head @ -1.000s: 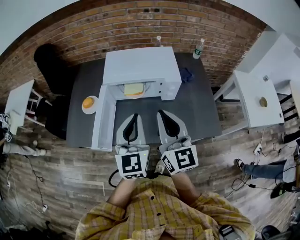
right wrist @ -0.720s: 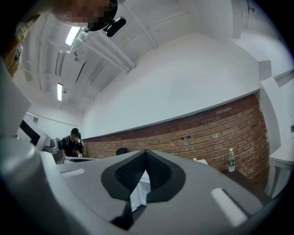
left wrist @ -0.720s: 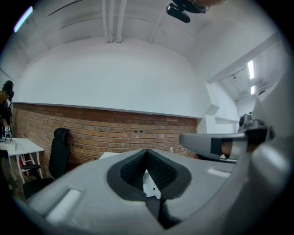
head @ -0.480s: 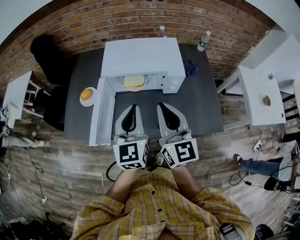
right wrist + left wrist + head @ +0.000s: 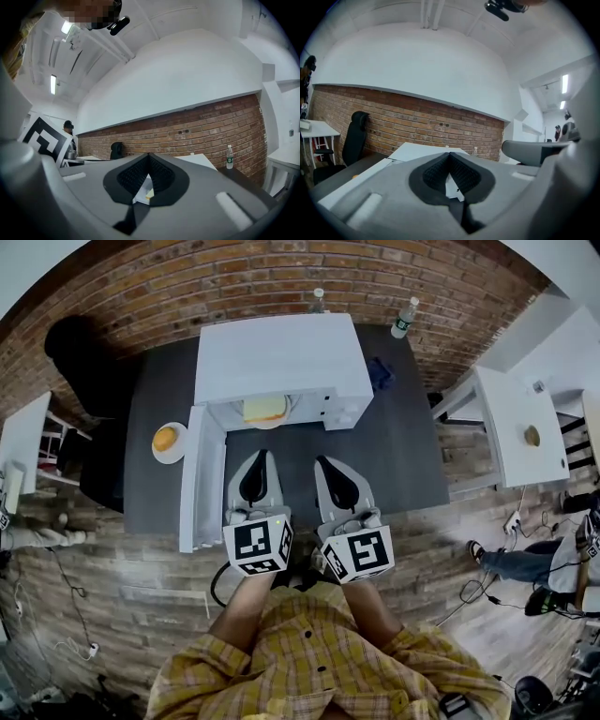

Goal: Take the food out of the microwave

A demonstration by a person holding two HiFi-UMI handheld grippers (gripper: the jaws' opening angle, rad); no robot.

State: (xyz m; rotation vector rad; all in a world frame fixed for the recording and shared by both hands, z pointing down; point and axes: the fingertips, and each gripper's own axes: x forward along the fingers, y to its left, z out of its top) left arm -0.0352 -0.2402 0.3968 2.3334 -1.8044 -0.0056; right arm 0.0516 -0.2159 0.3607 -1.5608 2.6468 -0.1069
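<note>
Left tongs (image 5: 450, 157), tips together and empty, before a white microwave (image 5: 423, 151) and brick wall (image 5: 417, 123).

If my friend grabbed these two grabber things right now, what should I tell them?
Left gripper: fingers closed, holding nothing, held over the table in front of the microwave.
Right gripper: the same, closed and empty, beside the left one.
The microwave door is swung open to the left. The food sits inside, near the front.
Done: door open.
Left: open the fingers, reach in, lift the food out and set it on the table.
</note>
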